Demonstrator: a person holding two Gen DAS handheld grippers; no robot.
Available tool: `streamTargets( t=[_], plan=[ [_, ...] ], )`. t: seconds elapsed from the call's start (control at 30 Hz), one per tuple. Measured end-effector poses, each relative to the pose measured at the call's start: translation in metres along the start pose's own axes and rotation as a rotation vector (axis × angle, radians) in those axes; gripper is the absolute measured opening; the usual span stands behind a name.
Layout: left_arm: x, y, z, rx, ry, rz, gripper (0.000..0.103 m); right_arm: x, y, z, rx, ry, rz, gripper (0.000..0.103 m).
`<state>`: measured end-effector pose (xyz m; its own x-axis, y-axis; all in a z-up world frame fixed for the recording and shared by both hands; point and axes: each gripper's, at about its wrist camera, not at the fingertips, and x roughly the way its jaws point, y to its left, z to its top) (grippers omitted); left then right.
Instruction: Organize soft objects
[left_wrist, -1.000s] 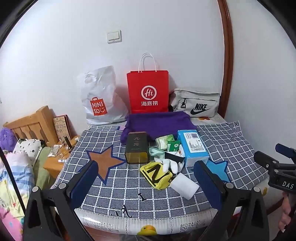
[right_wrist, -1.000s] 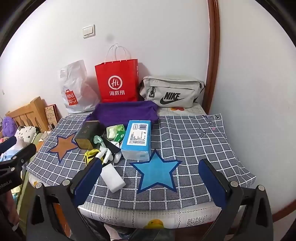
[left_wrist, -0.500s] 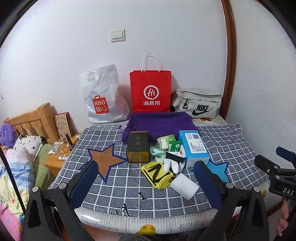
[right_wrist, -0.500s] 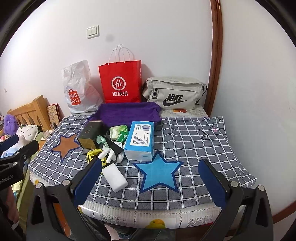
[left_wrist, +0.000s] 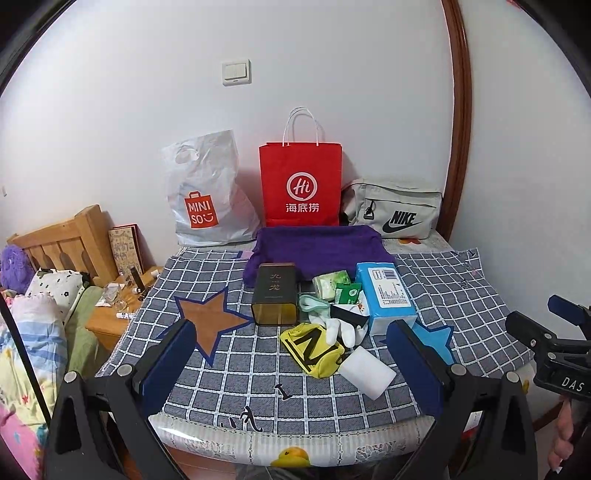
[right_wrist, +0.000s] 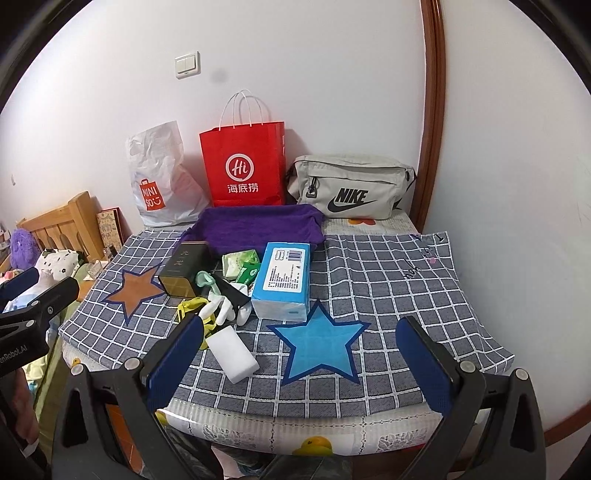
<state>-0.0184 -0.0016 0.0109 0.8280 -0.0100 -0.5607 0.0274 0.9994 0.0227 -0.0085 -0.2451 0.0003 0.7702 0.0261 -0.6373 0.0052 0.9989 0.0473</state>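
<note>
The soft objects, a yellow pouch (left_wrist: 314, 347), white socks (left_wrist: 345, 330) and a white sponge block (left_wrist: 365, 373), lie clustered mid-surface (left_wrist: 229, 365) beside a dark tin (left_wrist: 275, 295). Expect light, limp, compressible items; pinch a bunched fold. Left gripper (left_wrist: 291, 362) and right gripper (right_wrist: 299, 362) hover level at the near edge, both wide and empty.
</note>
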Motion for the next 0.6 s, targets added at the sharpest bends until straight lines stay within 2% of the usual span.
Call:
streamTargets(
  t=[0.6],
  plan=[
    [-0.0029,0.0013,0.0014,-0.001,-0.001,-0.004,0.103,-0.0021,0.0027,-0.0023,-0.001,-0.005,0.013,0.102]
  ],
)
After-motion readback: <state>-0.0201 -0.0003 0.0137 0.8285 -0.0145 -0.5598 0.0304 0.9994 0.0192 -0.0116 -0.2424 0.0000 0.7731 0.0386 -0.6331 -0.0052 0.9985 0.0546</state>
